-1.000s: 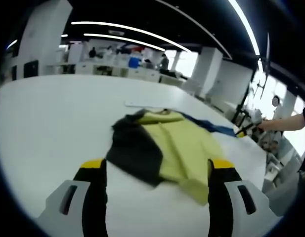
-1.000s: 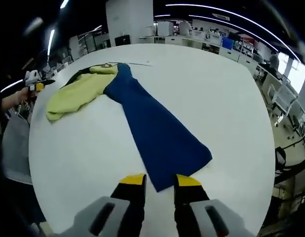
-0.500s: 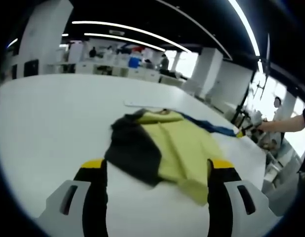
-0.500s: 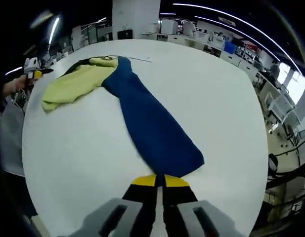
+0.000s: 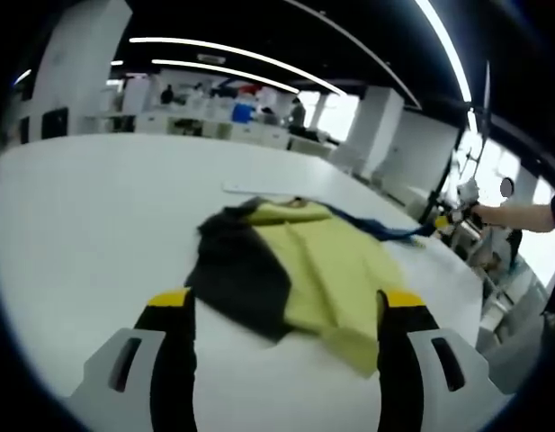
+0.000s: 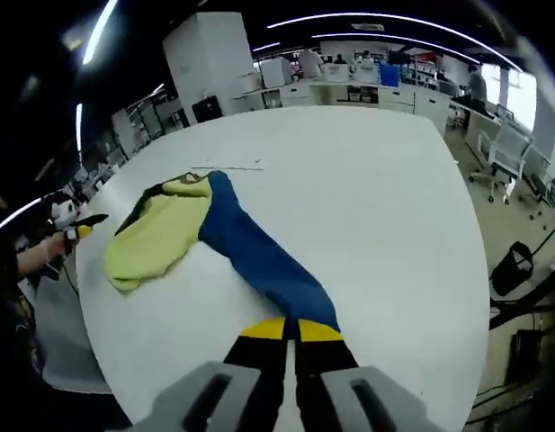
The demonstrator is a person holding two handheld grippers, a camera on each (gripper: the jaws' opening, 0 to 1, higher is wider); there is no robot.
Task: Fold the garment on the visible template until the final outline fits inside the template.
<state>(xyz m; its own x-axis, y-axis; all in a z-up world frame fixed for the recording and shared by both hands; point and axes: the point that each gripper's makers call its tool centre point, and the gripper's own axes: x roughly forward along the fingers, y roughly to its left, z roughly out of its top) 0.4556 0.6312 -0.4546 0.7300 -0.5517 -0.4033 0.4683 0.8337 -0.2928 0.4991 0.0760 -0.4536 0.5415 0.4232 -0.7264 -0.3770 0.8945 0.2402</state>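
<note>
A yellow garment (image 5: 326, 265) lies on the white table (image 5: 88, 216), its black sleeve (image 5: 237, 270) spread toward the left. My left gripper (image 5: 286, 304) hovers open just in front of the hem, with nothing between its jaws. My right gripper (image 6: 290, 329) is shut on the cuff end of the blue sleeve (image 6: 259, 261), which runs back to the yellow body (image 6: 160, 238). In the left gripper view the blue sleeve (image 5: 385, 231) rises off the table toward the right gripper (image 5: 446, 216). A thin pale template strip (image 5: 259, 191) lies behind the collar.
The left gripper (image 6: 77, 230) shows at the table's left edge, held by a hand. Office chairs (image 6: 506, 157) and a black bin (image 6: 511, 270) stand beyond the table's right edge. Desks and pillars fill the background.
My right gripper went from open to shut on the blue sleeve's end and lifted it, so the sleeve now looks narrower and gathered. The left gripper has stayed put.
</note>
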